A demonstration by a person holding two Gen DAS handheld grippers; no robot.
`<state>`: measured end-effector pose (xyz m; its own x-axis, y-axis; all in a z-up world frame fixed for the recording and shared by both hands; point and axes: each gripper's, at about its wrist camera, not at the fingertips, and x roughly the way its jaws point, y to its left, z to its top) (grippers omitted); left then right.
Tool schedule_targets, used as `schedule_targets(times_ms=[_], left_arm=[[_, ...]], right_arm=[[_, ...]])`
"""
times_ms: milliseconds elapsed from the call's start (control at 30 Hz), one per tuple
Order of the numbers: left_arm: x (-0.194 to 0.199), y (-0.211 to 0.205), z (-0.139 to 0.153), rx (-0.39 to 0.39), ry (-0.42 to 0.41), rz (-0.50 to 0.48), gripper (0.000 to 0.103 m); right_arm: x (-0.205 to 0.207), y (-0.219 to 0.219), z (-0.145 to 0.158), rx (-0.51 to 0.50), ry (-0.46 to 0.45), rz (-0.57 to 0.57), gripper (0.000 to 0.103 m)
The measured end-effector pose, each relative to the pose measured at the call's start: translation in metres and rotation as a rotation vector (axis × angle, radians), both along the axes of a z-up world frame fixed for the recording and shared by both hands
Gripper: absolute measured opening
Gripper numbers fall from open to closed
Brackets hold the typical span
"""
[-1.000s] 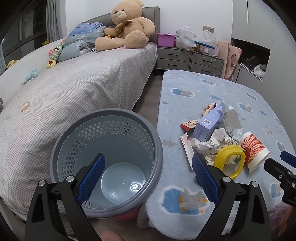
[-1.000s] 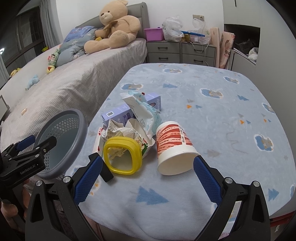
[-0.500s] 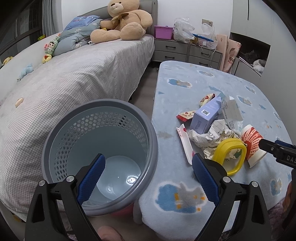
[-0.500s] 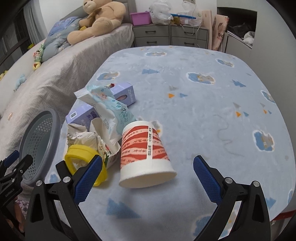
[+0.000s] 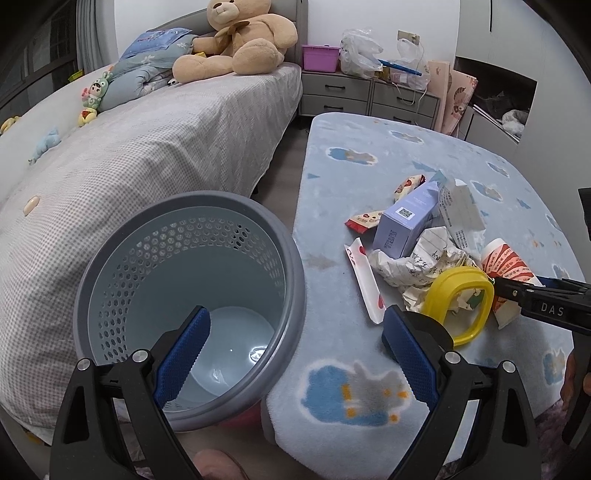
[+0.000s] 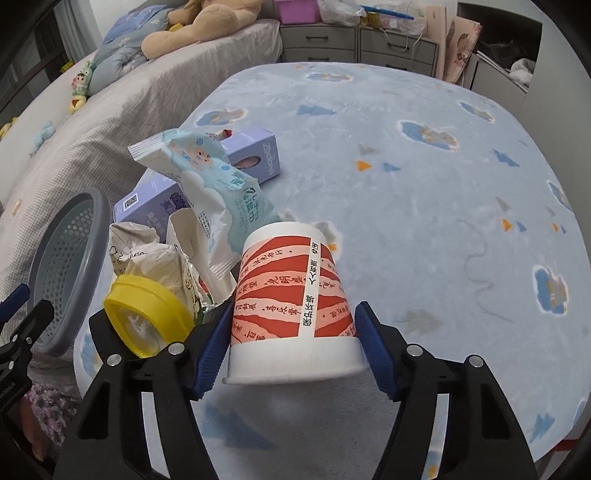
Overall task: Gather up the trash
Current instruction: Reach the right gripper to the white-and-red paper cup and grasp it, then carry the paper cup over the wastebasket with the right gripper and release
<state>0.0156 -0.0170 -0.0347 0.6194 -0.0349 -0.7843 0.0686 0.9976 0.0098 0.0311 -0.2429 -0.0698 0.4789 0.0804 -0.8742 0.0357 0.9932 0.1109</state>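
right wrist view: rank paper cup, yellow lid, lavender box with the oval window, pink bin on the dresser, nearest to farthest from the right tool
1. Red-and-white striped paper cup: lying on its side between the right tool's fingers.
2. Yellow plastic lid: just left of the tool, against the crumpled paper.
3. Lavender cardboard box with the oval window: farther up the table, left of centre.
4. Pink plastic bin: on the dresser at the back.

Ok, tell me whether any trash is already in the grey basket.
No: in the left wrist view the grey basket shows a bare bottom, and the trash, such as the paper cup, lies on the table.
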Motion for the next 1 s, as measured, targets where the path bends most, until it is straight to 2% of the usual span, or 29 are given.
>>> schedule_targets(times_ms=[233,433,600,733,1000], left_arm=[[-0.007,-0.007,-0.001,-0.018,-0.012,-0.028,0.091],[-0.023,-0.028,-0.015,-0.007,0.004,-0.082,0.091],[-0.034,-0.044,-0.026,-0.031,0.019,-0.104,0.091],[-0.031,-0.059,-0.037,-0.039,0.042,-0.112,0.091],[-0.019,-0.072,-0.045,-0.065,0.036,-0.089,0.09]], right_arm=[[-0.012,-0.004,0.01,0.055,-0.049,-0.014,0.063],[-0.021,-0.011,0.024,0.108,-0.104,-0.04,0.063],[-0.025,-0.015,0.029,0.145,-0.118,-0.047,0.063],[-0.027,-0.017,0.031,0.167,-0.125,-0.048,0.063],[-0.027,-0.02,0.033,0.193,-0.128,-0.039,0.063]])
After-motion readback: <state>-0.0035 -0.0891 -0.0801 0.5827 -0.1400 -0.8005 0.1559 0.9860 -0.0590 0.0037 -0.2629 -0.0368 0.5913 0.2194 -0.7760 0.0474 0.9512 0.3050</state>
